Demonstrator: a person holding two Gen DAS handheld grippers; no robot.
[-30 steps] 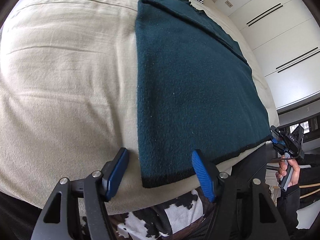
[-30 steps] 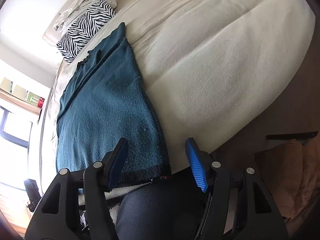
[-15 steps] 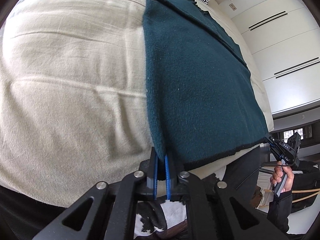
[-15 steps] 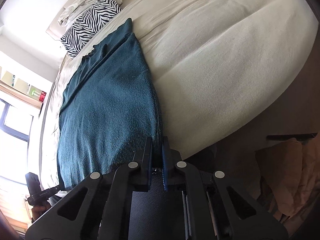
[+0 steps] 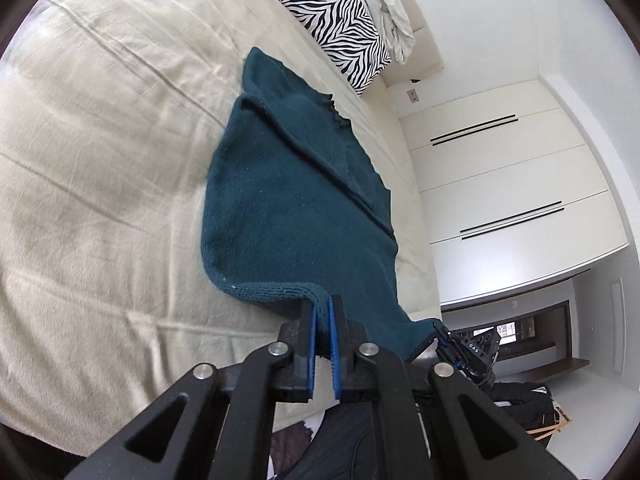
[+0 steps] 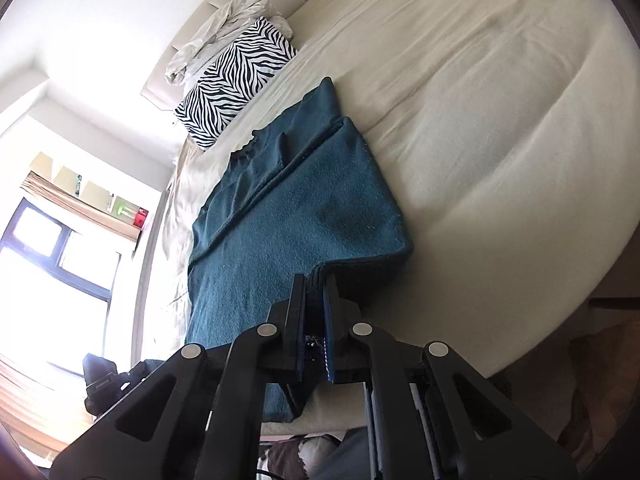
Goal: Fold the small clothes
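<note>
Dark teal knitted cloth [image 5: 288, 216] lies on the cream bed [image 5: 100, 184], running lengthwise from the near edge of the bed toward the headboard end. Its far part rests flat on the cover, with a fold line and a few wrinkles across it, while its near end is raised off the bed. The left gripper [image 5: 323, 308] is clenched on one near corner of the cloth, the knitted hem pinched between its blue pads [image 5: 313, 344]. The right gripper [image 6: 314, 280] is clenched on the other near corner, with the fabric bunched between its jaws and a flap hanging below them. In the left wrist view the right gripper [image 5: 466, 350] shows at the far end of the lifted hem; in the right wrist view the left gripper [image 6: 102, 380] shows dimly at the lower left, beside the cloth's edge. A zebra-striped pillow [image 5: 336, 24] sits at the head of the bed, well apart from the cloth, with a rumpled white sheet [image 5: 384, 8] just behind it. White cupboard doors [image 5: 512, 184] stand along one side of the bed, and a bright window [image 6: 52, 256] is on the other.
</note>
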